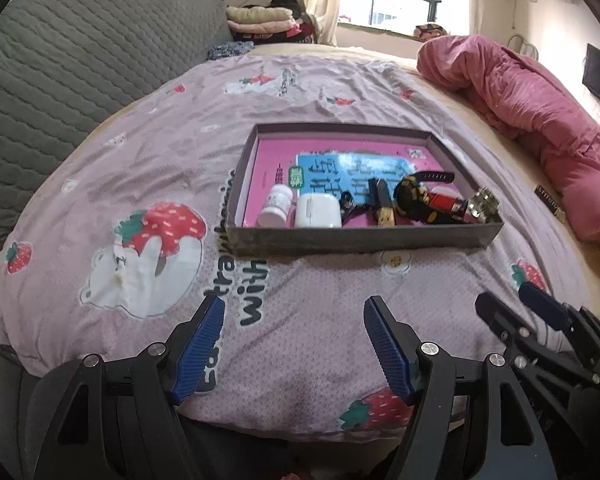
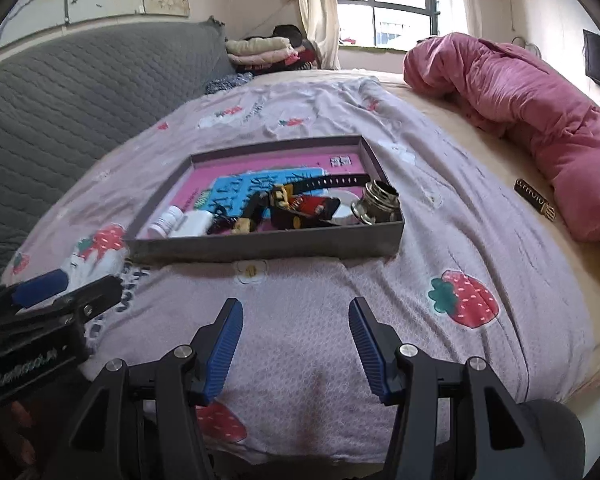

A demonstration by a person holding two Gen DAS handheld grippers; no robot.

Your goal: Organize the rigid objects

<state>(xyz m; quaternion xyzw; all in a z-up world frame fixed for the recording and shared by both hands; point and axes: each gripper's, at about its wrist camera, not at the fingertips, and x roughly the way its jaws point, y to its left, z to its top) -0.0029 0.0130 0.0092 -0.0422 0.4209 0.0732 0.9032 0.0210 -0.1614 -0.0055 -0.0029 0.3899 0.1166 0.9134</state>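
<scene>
A shallow grey box with a pink and blue liner lies on the bed. In it are a white pill bottle, a white earbud case, a black watch, a red and black toy and a metal piece. My left gripper is open and empty, above the bedspread in front of the box. My right gripper is open and empty beside it, also short of the box.
A rolled pink quilt lies to the right. A small dark comb-like object lies beside it. A grey quilted headboard stands on the left. Folded clothes lie near the window.
</scene>
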